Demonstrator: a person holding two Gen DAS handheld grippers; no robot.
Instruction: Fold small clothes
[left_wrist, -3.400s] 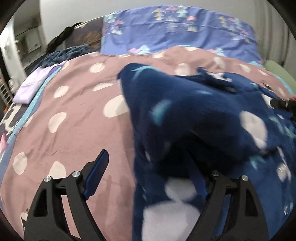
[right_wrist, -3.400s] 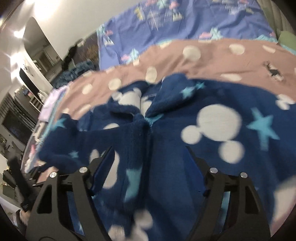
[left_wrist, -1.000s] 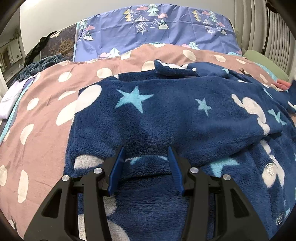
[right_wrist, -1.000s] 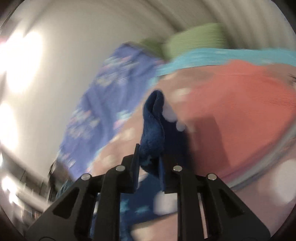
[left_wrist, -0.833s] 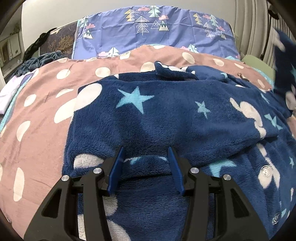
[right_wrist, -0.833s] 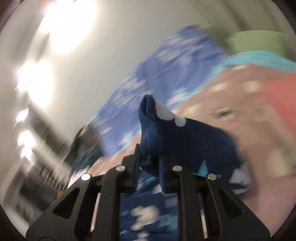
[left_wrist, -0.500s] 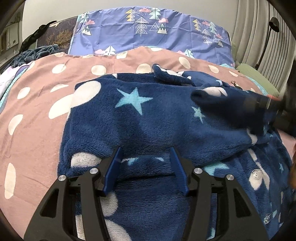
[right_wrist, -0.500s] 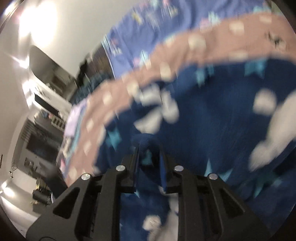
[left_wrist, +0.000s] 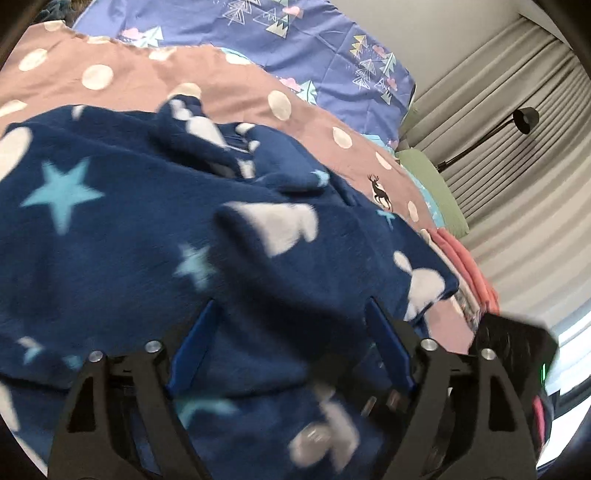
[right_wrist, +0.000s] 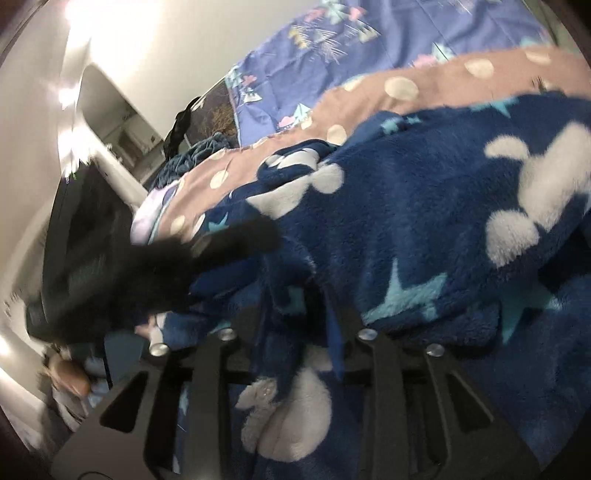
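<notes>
A navy fleece garment (left_wrist: 129, 229) with light-blue stars and white blobs lies spread on the pink dotted bedspread (left_wrist: 229, 85). A sleeve (left_wrist: 295, 236) is folded across its body. My left gripper (left_wrist: 291, 332) hovers low over the near part of the garment, its jaws opening wide; fleece lies beneath and between the blue pads (left_wrist: 194, 343) without being pinched. In the right wrist view my right gripper (right_wrist: 299, 317) sits on the garment (right_wrist: 424, 221). Its jaws are opening, and a fold of fleece (right_wrist: 280, 295) still hangs loosely between them.
A purple tree-print cover (left_wrist: 295, 44) lies at the head of the bed. Folded salmon cloth (left_wrist: 465, 266) and a green cushion (left_wrist: 432, 184) line the right edge by the curtain (left_wrist: 524, 192). The left tool's blurred black body (right_wrist: 92, 258) crowds the right wrist view; a lavender cloth (right_wrist: 151, 218) lies behind it.
My right gripper swung the sleeve over and down onto the garment, then loosened its jaws. My left gripper let go of the fold, spread wide and turned toward the right.
</notes>
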